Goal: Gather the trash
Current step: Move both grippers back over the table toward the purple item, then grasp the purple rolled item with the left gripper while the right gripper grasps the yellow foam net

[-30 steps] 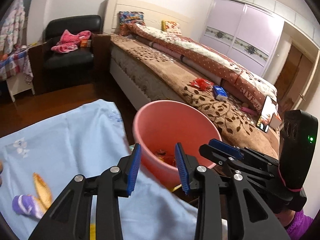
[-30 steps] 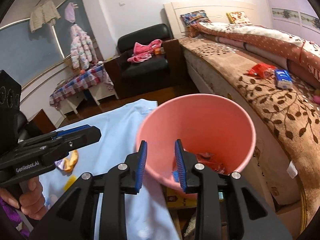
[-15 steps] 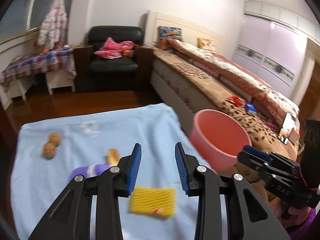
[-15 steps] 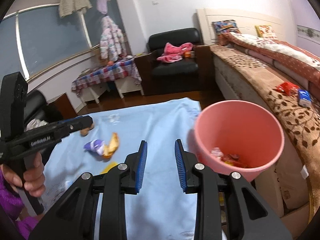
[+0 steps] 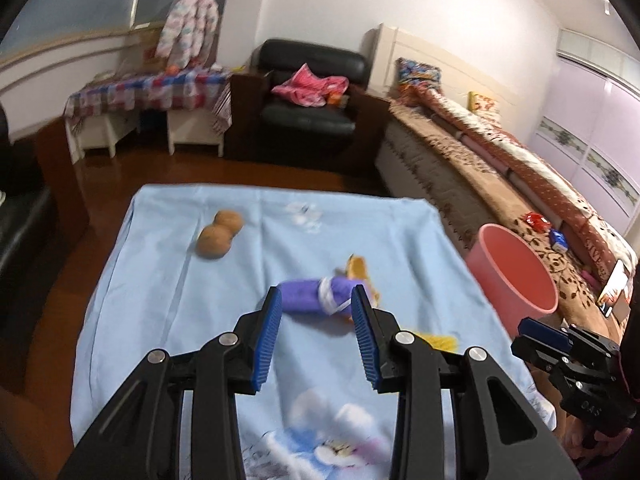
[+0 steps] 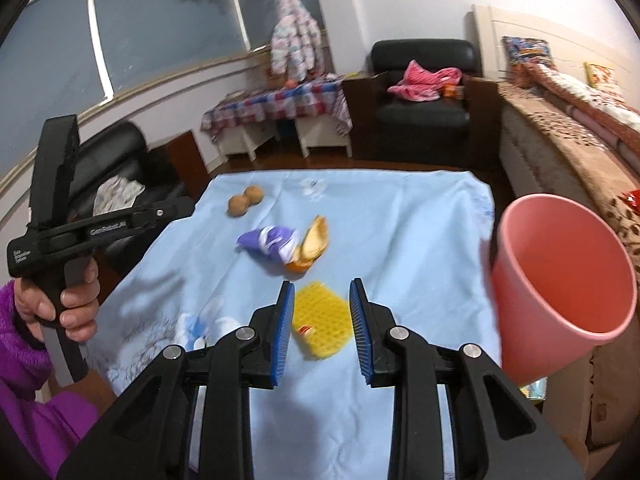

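Observation:
On the light blue cloth (image 5: 168,280) lie a purple wrapper (image 5: 316,300), an orange peel (image 5: 358,268), a yellow foam net (image 6: 320,316) and two brown round items (image 5: 218,236). My left gripper (image 5: 316,332) is open and empty, just short of the purple wrapper. My right gripper (image 6: 322,320) is open and empty, its jaws on either side of the yellow net, above it. The pink bucket (image 6: 560,276) stands at the table's right edge; it also shows in the left wrist view (image 5: 516,276). The purple wrapper (image 6: 268,242) and peel (image 6: 314,244) lie beyond the net.
A bed (image 5: 500,184) with red and blue packets (image 5: 548,228) runs along the right. A black armchair (image 5: 308,112) with pink clothes and a checked side table (image 5: 144,96) stand at the back. Dark wooden floor surrounds the table.
Both grippers swung left from over the pink bucket to over the blue cloth. The left now faces the purple wrapper, the right the yellow net. Both stayed open.

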The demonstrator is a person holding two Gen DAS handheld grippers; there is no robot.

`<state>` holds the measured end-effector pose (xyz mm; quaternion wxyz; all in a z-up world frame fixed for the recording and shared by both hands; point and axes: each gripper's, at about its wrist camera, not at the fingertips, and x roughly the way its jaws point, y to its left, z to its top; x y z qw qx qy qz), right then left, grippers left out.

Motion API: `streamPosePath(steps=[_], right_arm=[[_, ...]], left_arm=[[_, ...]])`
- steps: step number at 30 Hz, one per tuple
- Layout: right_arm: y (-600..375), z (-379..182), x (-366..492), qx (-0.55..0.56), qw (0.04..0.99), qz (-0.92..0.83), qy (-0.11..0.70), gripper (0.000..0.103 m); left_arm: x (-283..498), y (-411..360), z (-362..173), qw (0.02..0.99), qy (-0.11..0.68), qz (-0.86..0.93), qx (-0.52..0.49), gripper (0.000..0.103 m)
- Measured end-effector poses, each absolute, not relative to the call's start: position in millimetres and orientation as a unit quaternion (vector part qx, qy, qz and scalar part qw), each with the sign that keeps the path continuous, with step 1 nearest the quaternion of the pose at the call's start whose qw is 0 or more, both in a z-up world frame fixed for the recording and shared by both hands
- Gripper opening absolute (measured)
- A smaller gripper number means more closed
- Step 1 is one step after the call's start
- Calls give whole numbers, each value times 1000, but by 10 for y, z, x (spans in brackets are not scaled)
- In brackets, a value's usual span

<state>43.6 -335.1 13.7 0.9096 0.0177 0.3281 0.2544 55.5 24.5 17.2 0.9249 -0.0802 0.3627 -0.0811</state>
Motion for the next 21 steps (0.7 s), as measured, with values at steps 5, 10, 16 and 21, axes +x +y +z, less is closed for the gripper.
streamPosePath(steps=[5, 10, 16, 21], right_arm=[[-3232, 12, 488, 9, 898, 272, 346, 29], [-3110, -102, 573, -16, 886, 289, 362, 29], [-3019, -233, 666, -45, 874, 306, 375, 29], [-3032, -281, 708, -50, 862, 327, 384, 29]], left_arm=[[659, 192, -7, 908, 397, -85, -105, 41], [867, 19, -136, 886, 433, -100, -134, 47], [1232, -138, -322, 854, 479, -77, -190, 50], [1521, -182, -517, 820, 514, -44, -248, 51]])
